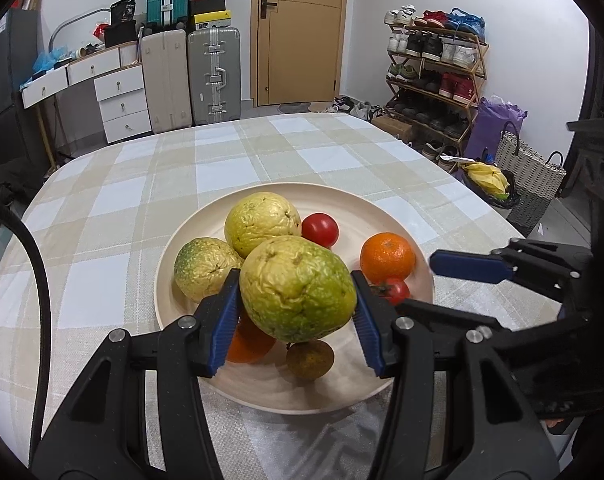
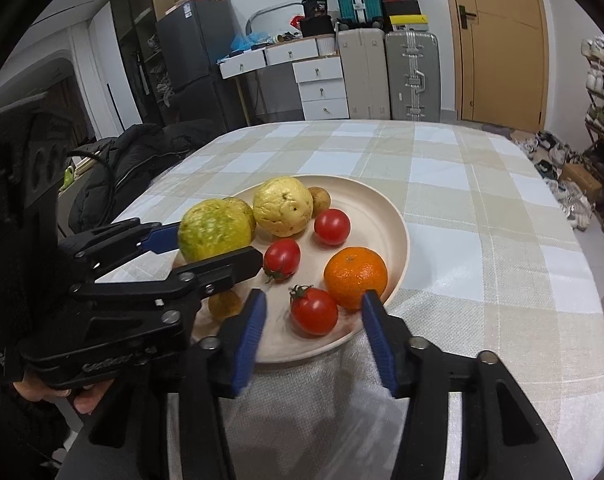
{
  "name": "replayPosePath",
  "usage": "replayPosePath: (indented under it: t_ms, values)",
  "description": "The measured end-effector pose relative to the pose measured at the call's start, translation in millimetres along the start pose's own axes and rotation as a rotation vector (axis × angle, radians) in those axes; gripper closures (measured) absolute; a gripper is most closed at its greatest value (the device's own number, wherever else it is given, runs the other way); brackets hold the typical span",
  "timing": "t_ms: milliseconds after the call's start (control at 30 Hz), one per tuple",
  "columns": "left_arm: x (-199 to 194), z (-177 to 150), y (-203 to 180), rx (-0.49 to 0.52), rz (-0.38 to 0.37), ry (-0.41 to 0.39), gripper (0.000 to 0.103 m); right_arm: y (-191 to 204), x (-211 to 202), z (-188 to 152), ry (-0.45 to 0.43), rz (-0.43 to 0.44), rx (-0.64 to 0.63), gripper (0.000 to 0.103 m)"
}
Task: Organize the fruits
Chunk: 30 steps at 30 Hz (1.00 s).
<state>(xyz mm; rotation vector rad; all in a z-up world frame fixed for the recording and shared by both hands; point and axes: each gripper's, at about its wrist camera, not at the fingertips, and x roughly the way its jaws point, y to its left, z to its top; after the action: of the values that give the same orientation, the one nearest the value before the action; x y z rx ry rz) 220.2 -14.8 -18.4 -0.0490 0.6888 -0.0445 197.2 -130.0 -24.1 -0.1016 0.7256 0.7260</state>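
The left gripper (image 1: 296, 312) pinches a big green-yellow guava (image 1: 298, 290) between its blue pads, holding it above the cream plate (image 1: 382, 208) at about the plate's six o'clock. The right gripper (image 2: 314, 332) has its fingers spread, nothing pressed between them; a red tomato (image 2: 314, 310) sits on the plate in the gap, touching neither pad, with an orange (image 2: 356, 276) just beside it at two o'clock.

Outward on the plate lie two more guavas, two further tomatoes and some small brownish fruits, with another orange half hidden under the held guava. The plate rests on a checked tablecloth (image 2: 482, 200).

I judge the sorting well along: the tomato looks freshly set down, the guava awaits its place. Next, the left hand needs a free spot beside the other guavas, around ten o'clock, and a gentle lowering so nothing rolls.

Embossed lettering on the left gripper's body is too blurred to read, as are the shoebox labels by the suitcases (image 2: 412, 74).
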Motion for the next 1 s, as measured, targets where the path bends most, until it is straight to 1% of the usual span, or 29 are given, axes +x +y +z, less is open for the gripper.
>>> replayPosePath:
  t_ms: [67, 100, 133, 167, 200, 233, 267, 300, 400, 467, 500, 567, 733, 1000]
  values:
    - [-2.0, -0.4, 0.4, -0.005, -0.004, -0.003, 0.053, 1.5, -3.6, -3.3, -0.005, -0.020, -0.014, 0.034]
    - [-4.0, 0.0, 1.2, -0.009, -0.012, -0.014, 0.053, 1.5, -5.1, -5.0, -0.006, -0.030, -0.019, 0.031]
    - [-6.7, 0.1, 1.0, -0.009, -0.017, -0.022, 0.049, 0.9, -6.3, -6.4, -0.008, -0.040, -0.019, 0.026]
    - [-10.0, 0.3, 0.7, -0.006, -0.019, -0.031, 0.039, -0.1, -8.0, -7.7, -0.011, -0.047, -0.015, 0.023]
    - [-13.6, 0.7, 0.6, -0.004, -0.013, -0.041, 0.032, -1.4, -9.0, -8.5, -0.012, -0.047, -0.011, 0.021]
    - [-18.3, 1.0, 0.6, -0.004, -0.004, -0.055, 0.022, -2.8, -10.3, -9.2, -0.016, -0.048, -0.006, 0.019]
    - [-22.7, 1.4, 1.4, -0.006, 0.000, -0.071, 0.020, -4.3, -11.4, -9.9, -0.019, -0.052, -0.001, 0.017]
    - [-26.9, 1.7, 3.5, -0.011, -0.002, -0.082, 0.020, -5.9, -12.0, -10.4, -0.022, -0.056, 0.006, 0.016]
    - [-38.3, 1.7, 10.4, -0.036, -0.008, -0.089, 0.013, -10.7, -13.7, -12.1, -0.019, -0.058, 0.032, 0.011]
    - [-46.8, -0.8, 14.6, -0.049, -0.012, -0.097, 0.004, -12.4, -16.2, -13.1, -0.023, -0.061, 0.045, 0.005]
    - [-51.2, -2.7, 16.9, -0.054, -0.009, -0.104, 0.001, -12.9, -17.4, -13.3, -0.029, -0.063, 0.050, 0.003]
    - [-59.8, -6.9, 20.5, -0.059, 0.002, -0.120, 0.001, -14.4, -20.6, -13.6, -0.048, -0.064, 0.056, 0.000]
    - [-79.4, -19.3, 31.6, -0.080, 0.021, -0.138, 0.001, -15.4, -29.4, -15.0, -0.099, -0.031, 0.069, 0.000]
    - [-108.3, -41.6, 38.7, -0.094, 0.054, -0.195, 0.001, -2.1, -52.2, -18.4, -0.215, 0.024, 0.031, 0.000]
